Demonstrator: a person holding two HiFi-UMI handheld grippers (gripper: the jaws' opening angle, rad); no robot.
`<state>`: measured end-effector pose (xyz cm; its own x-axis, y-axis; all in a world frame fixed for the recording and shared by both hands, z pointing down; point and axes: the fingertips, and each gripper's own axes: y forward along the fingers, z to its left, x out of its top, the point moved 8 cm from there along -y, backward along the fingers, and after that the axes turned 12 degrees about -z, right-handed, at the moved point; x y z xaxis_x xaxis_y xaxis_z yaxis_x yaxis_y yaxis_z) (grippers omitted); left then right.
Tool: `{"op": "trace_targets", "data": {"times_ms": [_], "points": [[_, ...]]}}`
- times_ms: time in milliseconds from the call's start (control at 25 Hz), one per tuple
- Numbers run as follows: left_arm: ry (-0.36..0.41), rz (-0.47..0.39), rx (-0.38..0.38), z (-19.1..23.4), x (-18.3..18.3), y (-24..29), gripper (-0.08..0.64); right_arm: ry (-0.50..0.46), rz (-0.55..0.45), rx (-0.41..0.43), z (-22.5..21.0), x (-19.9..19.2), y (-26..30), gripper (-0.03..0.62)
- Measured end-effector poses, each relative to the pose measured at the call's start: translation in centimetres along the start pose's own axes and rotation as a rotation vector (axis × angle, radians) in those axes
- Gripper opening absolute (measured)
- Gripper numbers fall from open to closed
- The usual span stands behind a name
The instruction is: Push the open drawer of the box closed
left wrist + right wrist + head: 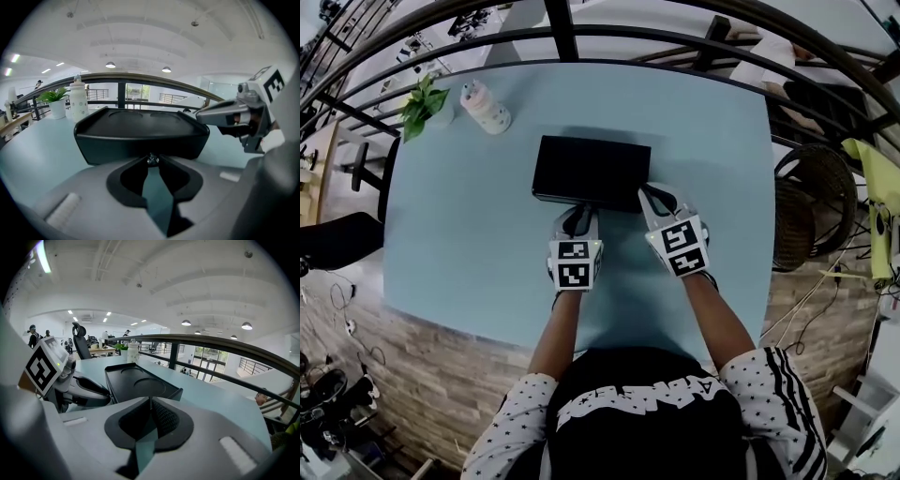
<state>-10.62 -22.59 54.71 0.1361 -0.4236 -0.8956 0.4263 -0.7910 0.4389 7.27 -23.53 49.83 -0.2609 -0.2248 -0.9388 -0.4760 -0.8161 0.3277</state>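
A flat black box (592, 172) lies on the light blue table (469, 244). Its front face (140, 143) looks flush, with no drawer sticking out in any view. My left gripper (577, 216) is shut, and its tips (151, 161) meet at a small metal knob on that front face. My right gripper (655, 194) is shut and empty, at the box's front right corner. In the right gripper view the box (140, 380) lies just ahead and to the left of that gripper (150, 401), with the left gripper (70, 383) beside it.
A potted plant (422, 103) and a white dotted bottle (485, 108) stand at the table's far left. A dark railing (581, 37) curves behind the table. A wicker chair (811, 202) is off the right edge and a black chair (337, 239) off the left.
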Motion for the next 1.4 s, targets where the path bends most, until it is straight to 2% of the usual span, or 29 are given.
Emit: {"op": "trace_targets", "data": {"times_ms": [200,440,800,1120,1400], "points": [[0.002,-0.005,-0.004,0.0,0.0,-0.2,0.000,-0.062,0.011,0.006,0.5,0.1,0.0,-0.009],[0.015,-0.035,0.001,0.1,0.4,-1.0,0.000,-0.011,-0.006,-0.003,0.3,-0.1,-0.2,-0.009],[0.032,-0.101,0.041,0.5,2.1,-4.4,0.000,-0.015,-0.018,-0.023,0.5,-0.1,-0.5,-0.011],[0.039,-0.187,0.065,0.0,4.5,-7.6,0.000,0.106,-0.057,-0.034,0.0,-0.3,-0.9,-0.008],[0.064,-0.237,0.074,-0.9,6.2,-9.8,0.000,0.155,-0.126,-0.064,-0.3,0.9,-3.7,-0.005]]}}
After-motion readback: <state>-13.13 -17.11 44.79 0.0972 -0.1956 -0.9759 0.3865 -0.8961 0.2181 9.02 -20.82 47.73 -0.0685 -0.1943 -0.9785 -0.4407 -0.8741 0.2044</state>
